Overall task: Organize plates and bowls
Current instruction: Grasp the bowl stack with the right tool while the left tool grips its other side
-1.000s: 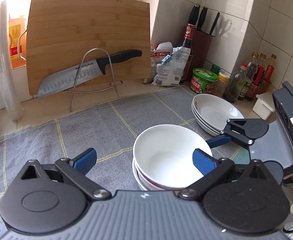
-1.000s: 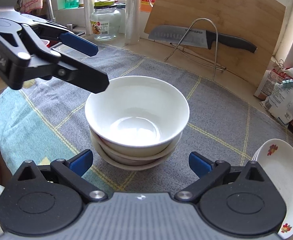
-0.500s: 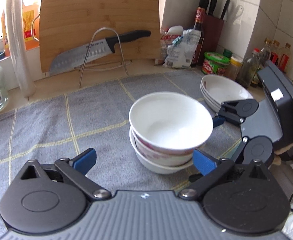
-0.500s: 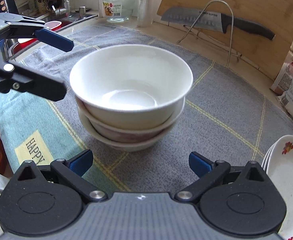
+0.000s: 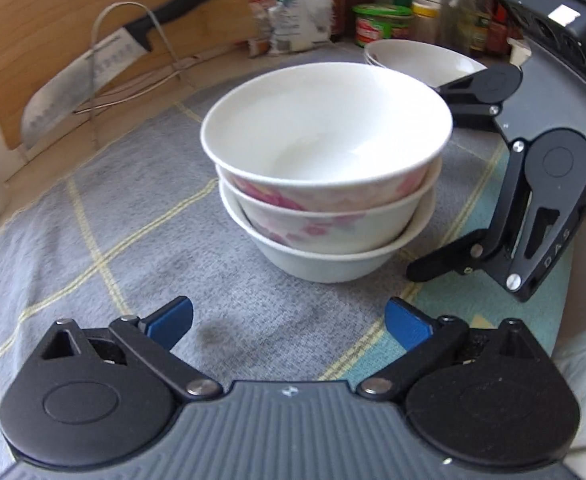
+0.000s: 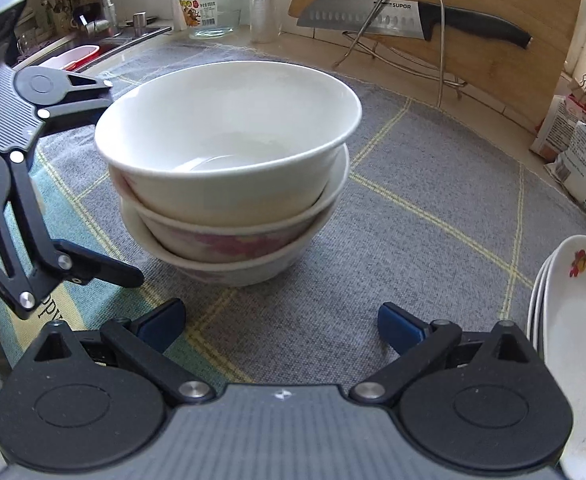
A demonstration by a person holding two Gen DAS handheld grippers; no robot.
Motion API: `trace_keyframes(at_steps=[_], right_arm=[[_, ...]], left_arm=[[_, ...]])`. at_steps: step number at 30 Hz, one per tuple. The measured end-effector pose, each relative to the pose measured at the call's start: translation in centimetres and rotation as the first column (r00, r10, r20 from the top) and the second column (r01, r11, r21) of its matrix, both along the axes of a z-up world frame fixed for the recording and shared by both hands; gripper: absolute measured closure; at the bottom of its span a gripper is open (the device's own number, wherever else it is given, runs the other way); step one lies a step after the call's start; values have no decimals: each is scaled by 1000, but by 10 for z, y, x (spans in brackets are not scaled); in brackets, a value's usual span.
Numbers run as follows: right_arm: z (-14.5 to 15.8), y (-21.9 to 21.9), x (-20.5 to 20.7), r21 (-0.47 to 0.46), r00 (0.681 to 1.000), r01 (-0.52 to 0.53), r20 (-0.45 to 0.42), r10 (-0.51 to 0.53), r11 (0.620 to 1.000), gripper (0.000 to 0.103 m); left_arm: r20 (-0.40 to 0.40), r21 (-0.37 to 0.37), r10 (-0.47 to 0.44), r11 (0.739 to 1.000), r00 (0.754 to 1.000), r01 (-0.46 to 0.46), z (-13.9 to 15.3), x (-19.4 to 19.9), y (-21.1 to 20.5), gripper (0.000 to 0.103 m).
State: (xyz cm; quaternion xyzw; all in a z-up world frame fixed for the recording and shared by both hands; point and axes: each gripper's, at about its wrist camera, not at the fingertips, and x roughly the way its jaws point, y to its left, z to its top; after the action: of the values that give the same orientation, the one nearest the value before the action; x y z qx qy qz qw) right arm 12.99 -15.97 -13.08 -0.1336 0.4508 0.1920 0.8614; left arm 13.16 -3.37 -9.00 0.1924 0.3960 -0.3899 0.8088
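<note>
Bowls (image 5: 325,172) sit nested three deep on the grey cloth (image 5: 125,216) over the worktop, with stacked plates (image 6: 573,344) well apart. Left tongs (image 5: 289,322) and right tongs (image 6: 281,320) flank the stack, both spread apart, gripping nothing.

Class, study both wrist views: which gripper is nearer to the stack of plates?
Right. The right gripper sits just beside the stack of plates, which lies at its right side. The left gripper is across the stack of bowls, with the plates far behind.
</note>
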Motion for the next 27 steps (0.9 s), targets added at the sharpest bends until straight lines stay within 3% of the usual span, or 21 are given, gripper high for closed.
trace_keyframes(at_steps=[9, 27], right_arm=[[1, 0, -6, -6, 999, 44, -1, -44, 999, 0], [2, -1, 11, -14, 993, -115, -28, 115, 993, 0]], left_arm=[[-6, -44, -116, 992, 993, 115, -3, 19, -1, 1], [-5, -42, -82, 996, 997, 82, -3, 20, -2, 0]])
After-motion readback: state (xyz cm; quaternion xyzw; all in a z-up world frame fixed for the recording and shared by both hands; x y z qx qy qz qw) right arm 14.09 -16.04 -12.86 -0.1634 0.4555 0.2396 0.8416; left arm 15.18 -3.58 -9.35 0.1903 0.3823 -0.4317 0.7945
